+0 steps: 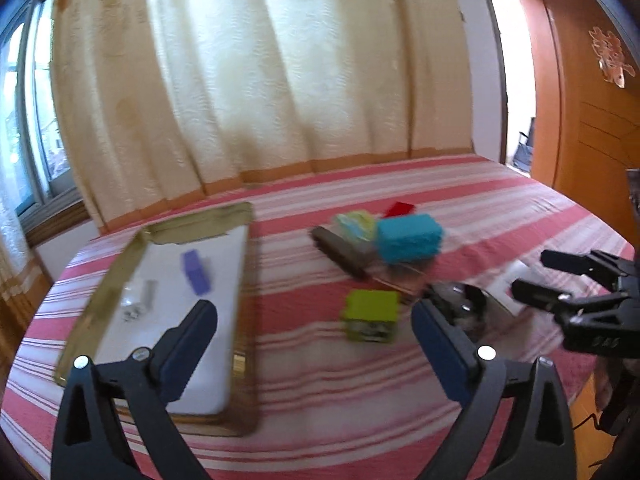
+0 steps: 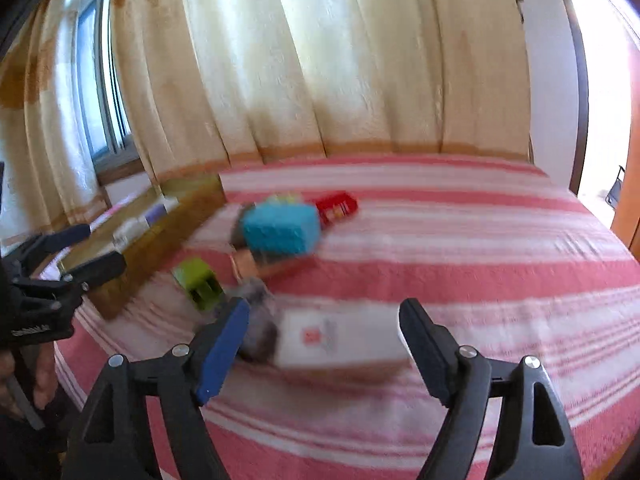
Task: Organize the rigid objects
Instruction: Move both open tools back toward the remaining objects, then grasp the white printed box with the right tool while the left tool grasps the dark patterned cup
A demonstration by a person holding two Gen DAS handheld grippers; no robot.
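A gold-rimmed tray (image 1: 240,216) with a white floor lies on the left of the striped bed and holds a purple block (image 1: 195,272) and small clear pieces (image 1: 138,300). Loose on the bed are a lime green block (image 1: 372,314), a teal block (image 1: 408,238), a dark brown bar (image 1: 344,252), a red box (image 1: 400,209) and a white box (image 2: 340,338). My left gripper (image 1: 314,320) is open and empty above the bed, between the tray and the green block. My right gripper (image 2: 322,320) is open around the white box without touching it, and shows in the left wrist view (image 1: 532,276).
A dark grey object (image 2: 260,320) lies next to the white box's left end. A yellow-green patterned block (image 1: 356,222) sits behind the teal block. Curtains hang behind the bed; a window is at the left and a wooden door (image 1: 580,100) at the right.
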